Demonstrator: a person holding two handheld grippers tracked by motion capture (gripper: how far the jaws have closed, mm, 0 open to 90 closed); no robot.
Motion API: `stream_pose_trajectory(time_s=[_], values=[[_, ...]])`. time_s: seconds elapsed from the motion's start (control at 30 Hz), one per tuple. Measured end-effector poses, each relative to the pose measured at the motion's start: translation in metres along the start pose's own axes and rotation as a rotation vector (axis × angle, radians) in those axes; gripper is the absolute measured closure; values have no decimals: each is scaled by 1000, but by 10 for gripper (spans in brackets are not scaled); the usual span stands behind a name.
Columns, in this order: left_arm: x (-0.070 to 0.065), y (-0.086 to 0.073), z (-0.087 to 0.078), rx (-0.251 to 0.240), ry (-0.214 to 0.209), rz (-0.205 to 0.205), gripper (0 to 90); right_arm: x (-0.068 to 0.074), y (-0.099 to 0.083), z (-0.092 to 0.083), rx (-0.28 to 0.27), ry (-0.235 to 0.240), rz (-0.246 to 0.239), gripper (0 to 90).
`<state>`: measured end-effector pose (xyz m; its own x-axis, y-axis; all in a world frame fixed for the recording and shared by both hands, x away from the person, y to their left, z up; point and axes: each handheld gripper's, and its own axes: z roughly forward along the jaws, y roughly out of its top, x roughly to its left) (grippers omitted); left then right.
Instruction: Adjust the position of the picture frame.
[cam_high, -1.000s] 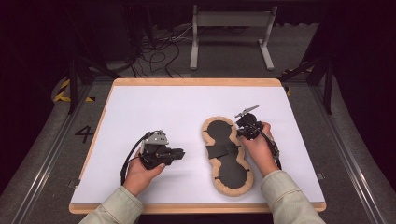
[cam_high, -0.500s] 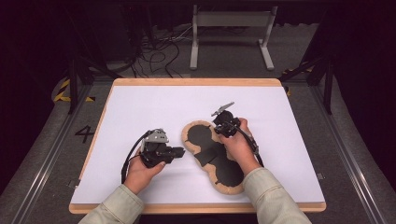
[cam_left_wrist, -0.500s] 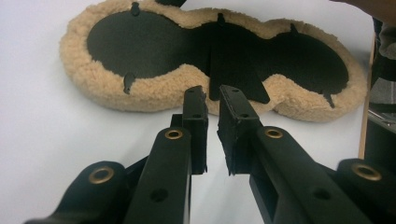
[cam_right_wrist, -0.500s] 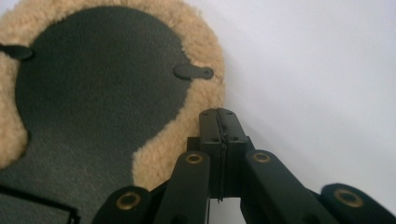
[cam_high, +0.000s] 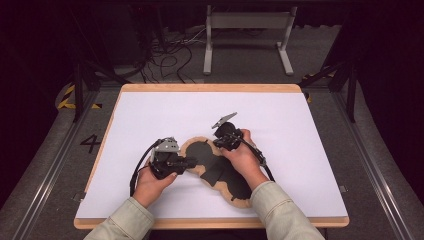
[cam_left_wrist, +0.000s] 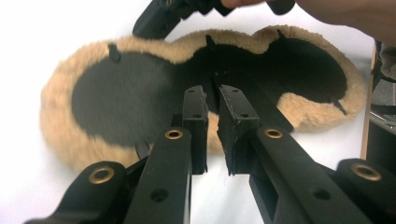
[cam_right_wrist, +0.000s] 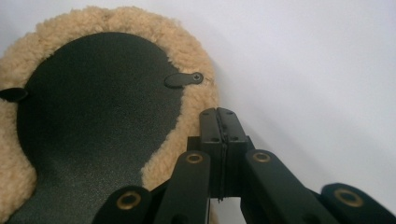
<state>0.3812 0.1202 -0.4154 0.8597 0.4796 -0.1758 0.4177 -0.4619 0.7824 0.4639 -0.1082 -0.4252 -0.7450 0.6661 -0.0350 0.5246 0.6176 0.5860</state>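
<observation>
A peanut-shaped black pad (cam_high: 200, 152) with a tan fleece rim lies slantwise on the white table top (cam_high: 300, 130). My right gripper (cam_high: 220, 142) sits at the pad's upper right rim. In the right gripper view its jaws (cam_right_wrist: 218, 112) are shut flat together with nothing between them, and their tips rest against the fleece beside a small black tab (cam_right_wrist: 184, 79). My left gripper (cam_high: 187, 162) lies at the pad's left end. In the left gripper view the jaws (cam_left_wrist: 212, 93) stand a narrow gap apart and empty, over the pad's (cam_left_wrist: 121, 93) narrow waist.
The white top has a wooden border (cam_high: 210, 88), with bare surface to the right and at the back. Beyond the table are a grey metal stand (cam_high: 247, 20) and loose cables (cam_high: 170, 55) on a dark floor.
My right hand has moved left, and the pad's upper end has swung left with it, from upright to slanted, up to my left gripper. The left hand has stayed put.
</observation>
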Motion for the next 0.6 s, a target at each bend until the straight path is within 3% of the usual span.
stream_pose_trajectory(time_s=[0.1,0.17,0.3,0.43,0.6], values=[[0,0,-2,1,9,1,814,6,-2,-2,21,-14,-52,900],[2,-1,-4,-4,18,2,813,7,-6,-6,28,-27,-60,900],[6,-2,-7,-8,33,-15,806,11,-16,-22,-16,-55,-79,900],[9,-3,-9,-17,61,-29,782,20,-31,-44,-67,0,-54,900],[13,-4,-11,-20,76,-50,782,33,-59,-66,-101,63,-59,900]])
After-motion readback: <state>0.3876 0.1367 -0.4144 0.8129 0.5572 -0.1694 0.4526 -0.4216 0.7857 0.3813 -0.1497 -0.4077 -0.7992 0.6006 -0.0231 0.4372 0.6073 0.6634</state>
